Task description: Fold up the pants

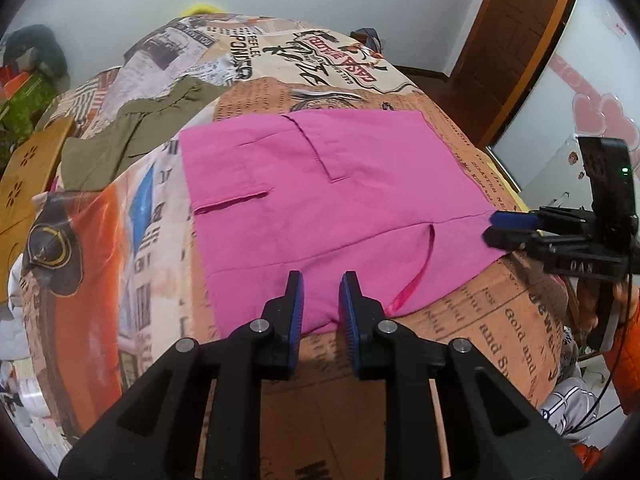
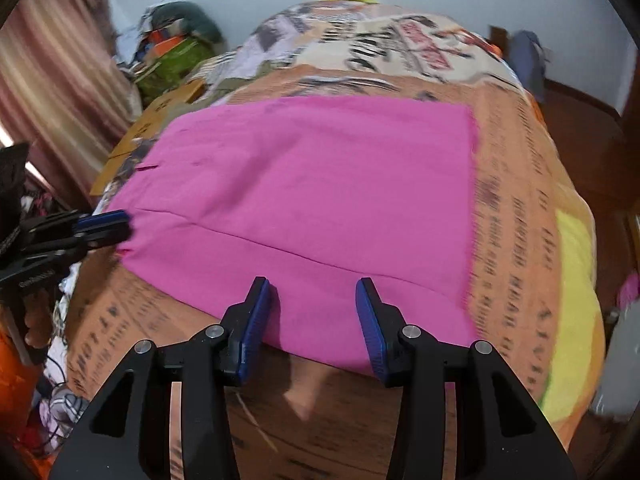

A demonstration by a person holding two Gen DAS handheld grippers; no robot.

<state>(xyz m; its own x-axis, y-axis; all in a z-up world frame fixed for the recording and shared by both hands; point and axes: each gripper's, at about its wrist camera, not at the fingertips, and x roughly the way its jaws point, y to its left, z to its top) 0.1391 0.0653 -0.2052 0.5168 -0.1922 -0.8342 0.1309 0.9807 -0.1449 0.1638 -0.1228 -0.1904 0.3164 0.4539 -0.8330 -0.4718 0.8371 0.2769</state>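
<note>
**Pants: soft, light, grab at the near hem**

Pants (image 1: 320,184) lie flat on the printed bedspread (image 1: 500,320), pink, thin woven cloth. We judge them light and limp: no stiffness, so any lifted edge will droop and drag unless both corners rise together. Not slippery-looking, nothing fragile.

Left gripper (image 1: 321,304) sits at the near edge of the cloth, fingers a narrow gap apart, tips over the pink hem; no fabric pinched that we can see. Right gripper (image 2: 313,308) is also at the near edge, fingers wider apart, straddling the hem, nothing clamped. Each tool shows side-on in the other's view, level with the cloth edge; the right wrist picture is blurred.

Best hold, in our view: pinch the near hem just ahead of each set of tips, both layers at once.

Beyond the left tips: pocket flap and seams. Farther left, an olive garment (image 1: 132,132), apart from the pants.
</note>
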